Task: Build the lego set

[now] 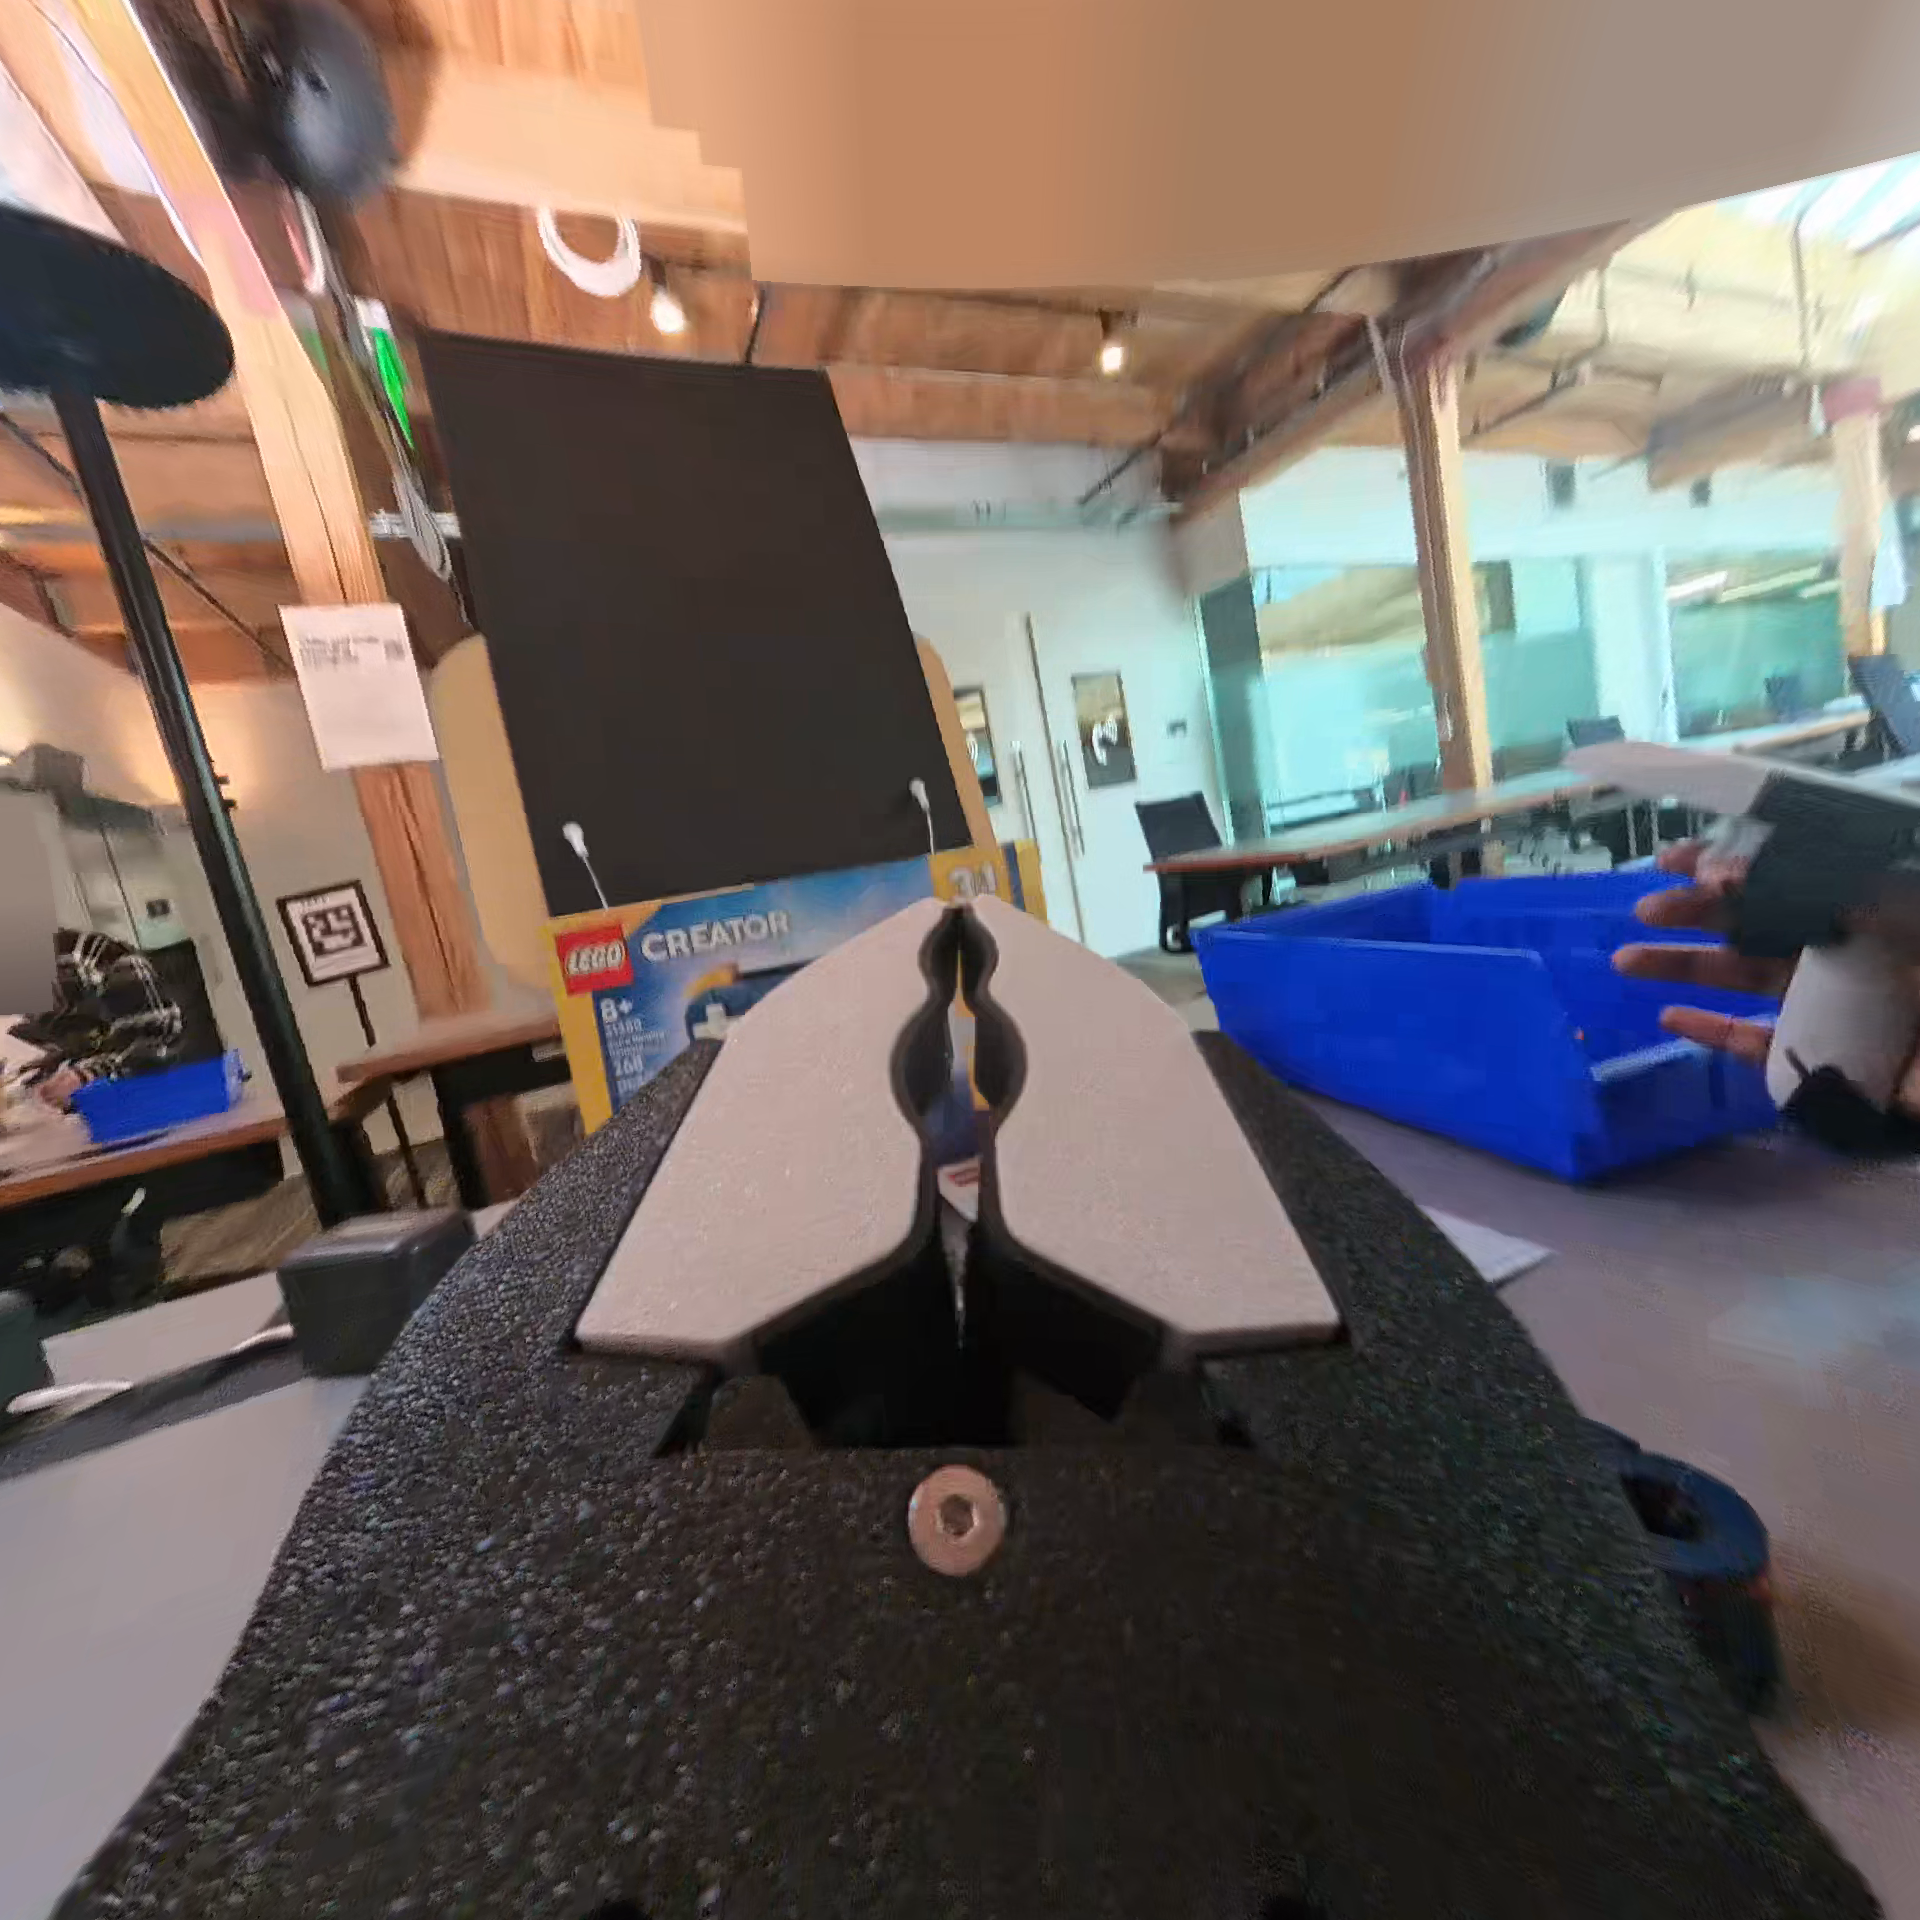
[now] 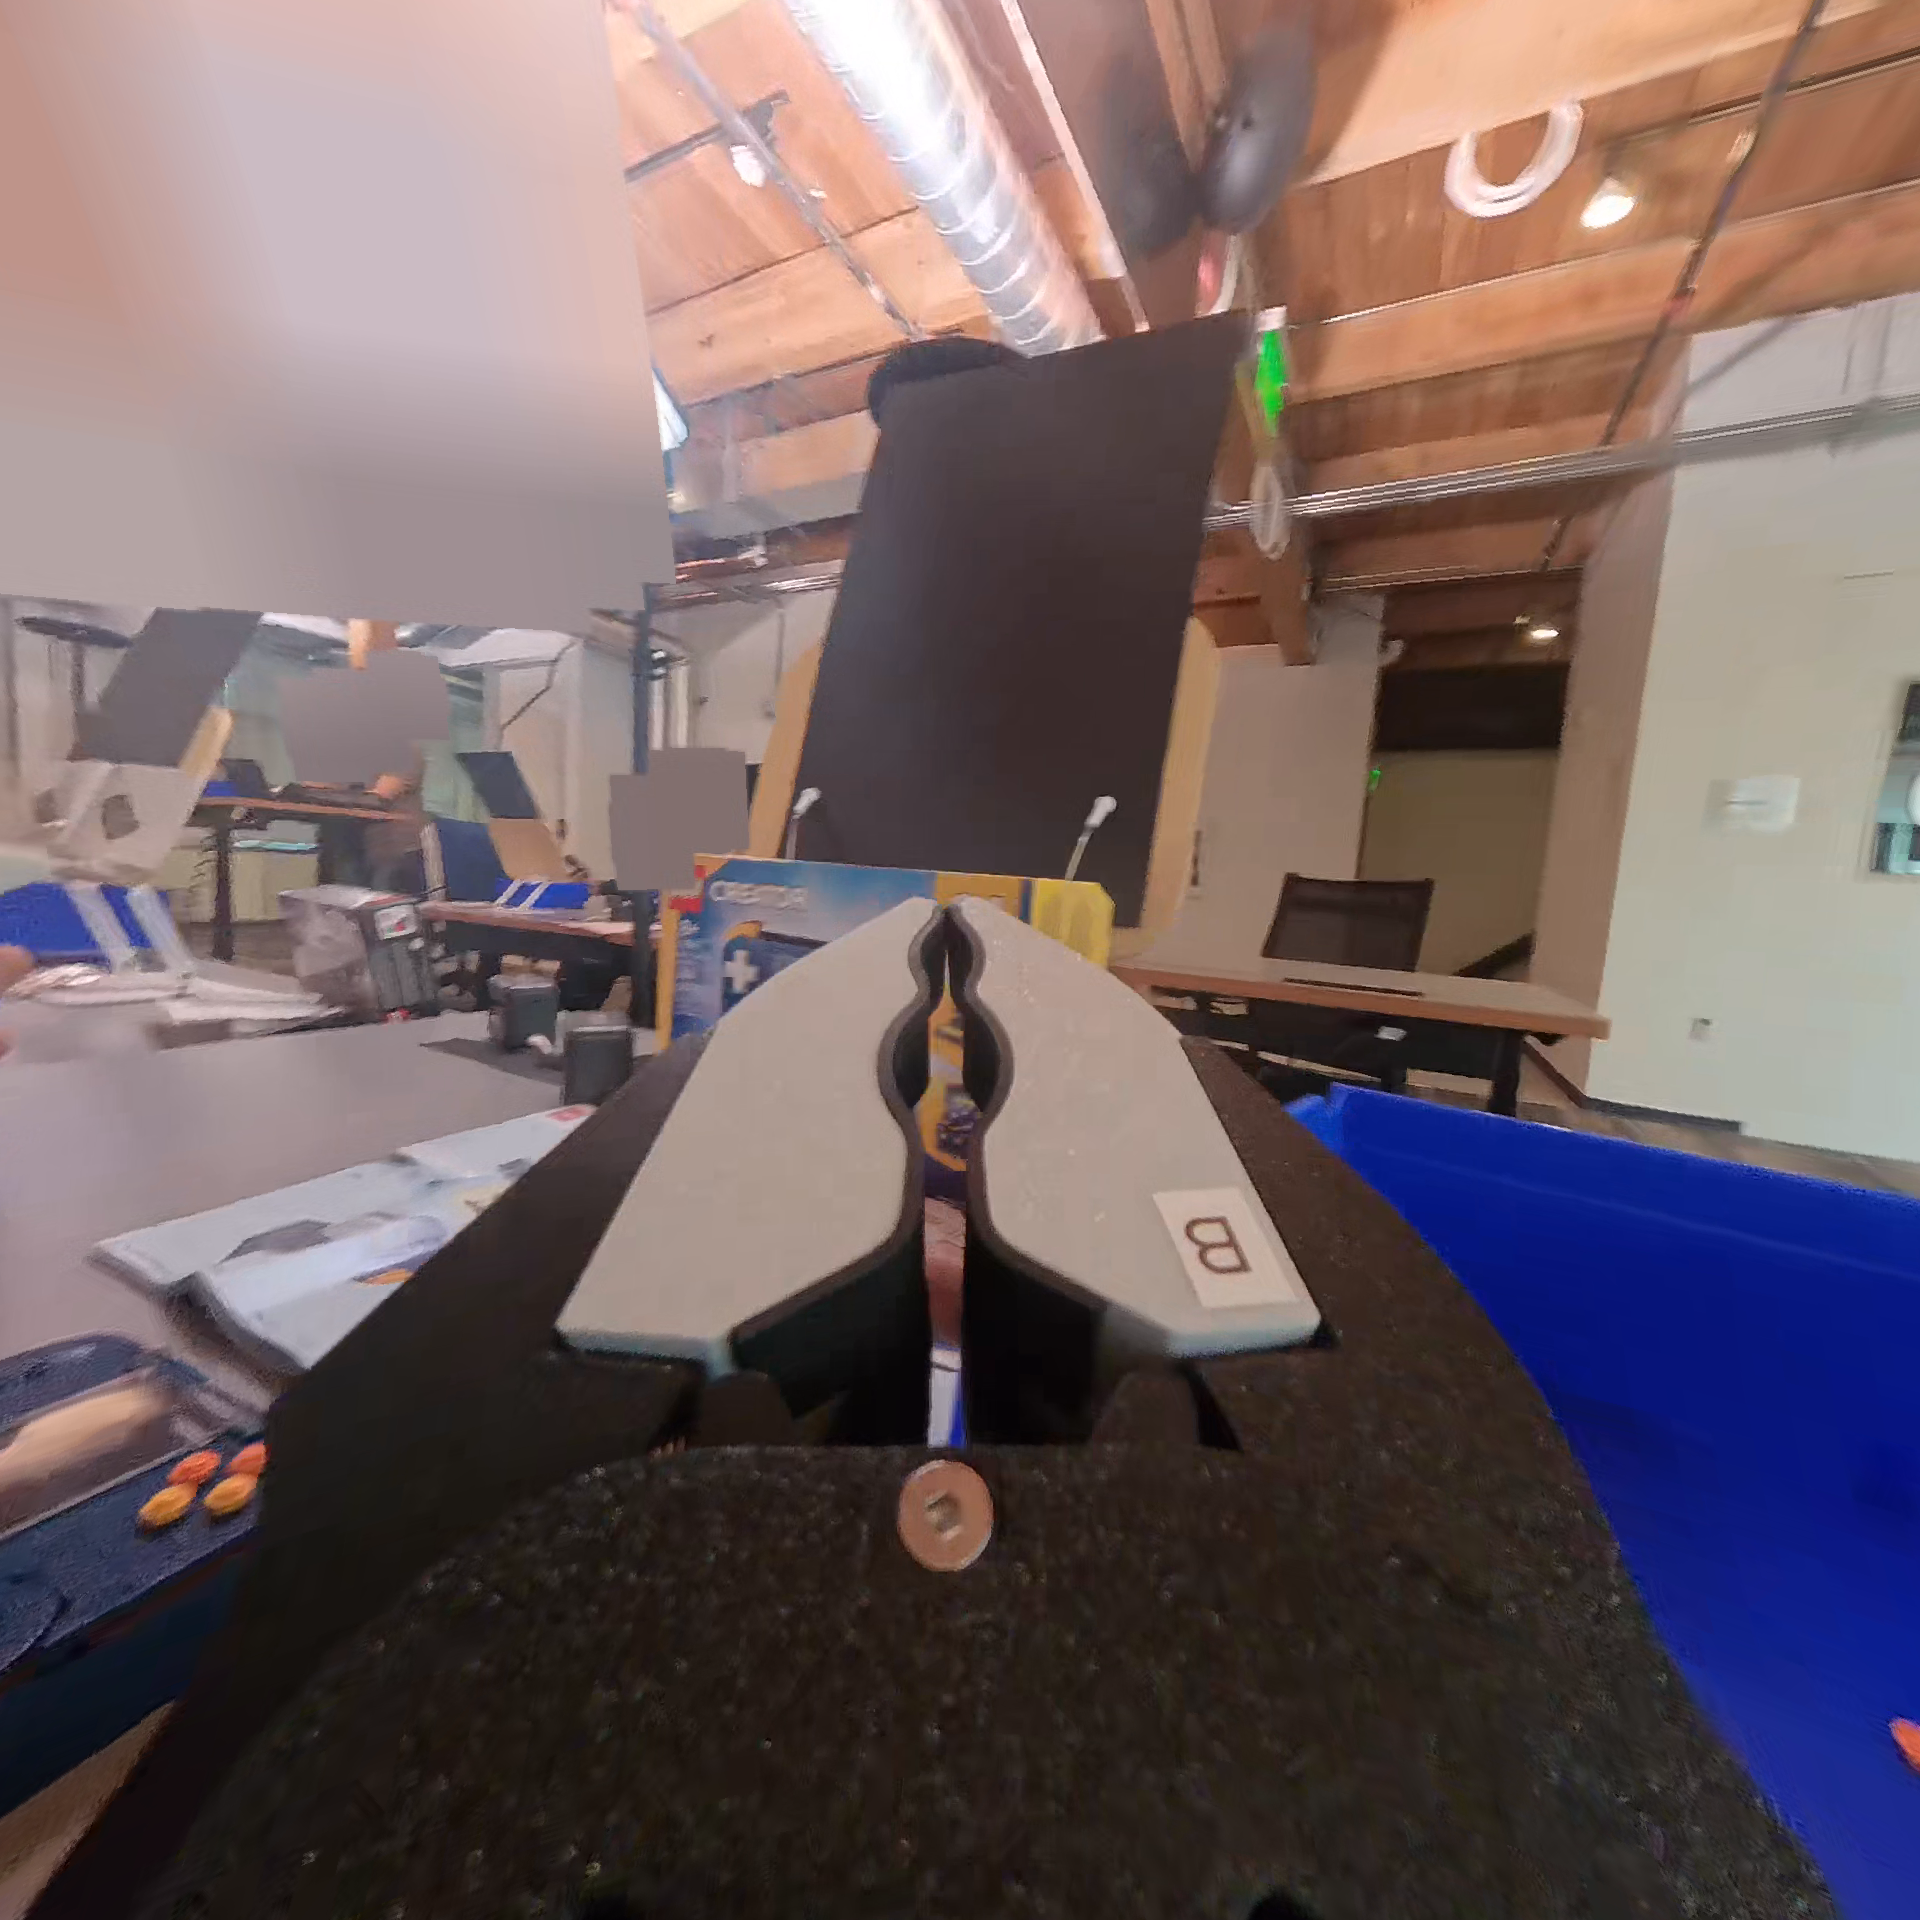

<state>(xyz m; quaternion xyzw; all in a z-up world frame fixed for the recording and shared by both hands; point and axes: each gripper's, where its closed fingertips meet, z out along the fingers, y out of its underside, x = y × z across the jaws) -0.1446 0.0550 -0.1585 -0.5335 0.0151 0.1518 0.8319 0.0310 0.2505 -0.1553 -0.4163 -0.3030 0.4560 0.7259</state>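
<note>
The blue and yellow cardboard lego set box (image 1: 769, 987) is standing upright at the far side of the grey table (image 1: 1621, 1299), in front of a tall black backdrop panel (image 1: 675, 623), and both wrist views are looking straight at it. It is appearing closed, though most of its face is hiding behind the fingers.

Nearer in, the left gripper (image 1: 957, 914) is hovering with its pale grey fingertips (image 1: 831, 1122) pressed together at the tips and nothing between them. The right gripper (image 2: 943, 914) is doing the same: its fingertips (image 2: 790, 1132) are meeting at the front, with only the wavy gaps behind them showing the box beyond. Neither tool is touching a brick.

To the right, a bright blue plastic bin (image 2: 1621, 1299) is sitting just beside the right gripper, and a small orange piece (image 2: 1907, 1740) is showing at its lower edge; what else it holds is out of sight. In the left wrist view the same bin (image 1: 1455, 1018) is lying near the hand (image 1: 1704, 977) gripping the other tool.

To the left in the right wrist view, white printed instruction booklets (image 2: 312, 1247) are lying flat on the table, and a few small orange lego pieces (image 2: 203, 1486) are resting on a dark blue printed sheet (image 2: 94, 1538).

Judging by this, the build is barely starting: no assembled model is visible anywhere, loose pieces are waiting, and essentially all of the picking and joining is remaining to be done
</note>
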